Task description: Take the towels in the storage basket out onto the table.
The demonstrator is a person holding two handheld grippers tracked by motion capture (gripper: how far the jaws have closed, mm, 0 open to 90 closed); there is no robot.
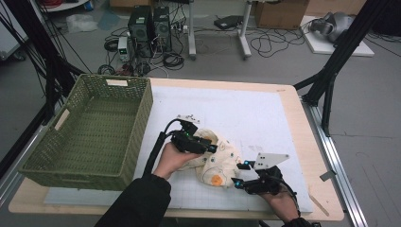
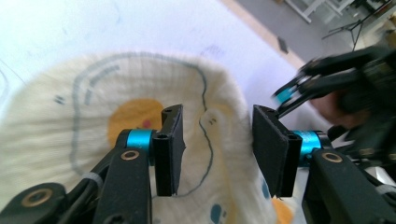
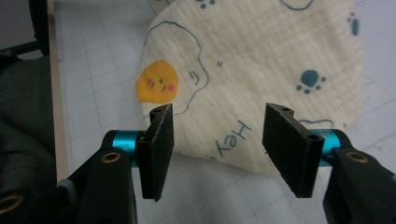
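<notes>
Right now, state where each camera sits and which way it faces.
High view: above the person's side, looking forward and down on table, basket, cloth; both forearms show.
Left gripper view: rides the left gripper, facing the cloth.
Right gripper view: rides the right gripper, facing the cloth.
All share the cloth.

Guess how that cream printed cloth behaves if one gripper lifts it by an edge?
Probably floppy: the cloth lies bunched in soft folds on the white mat, so it would likely drape and unfold. Likely light, being thin and crinkled. Pushed, it would probably wrinkle rather than slide whole.
</notes>
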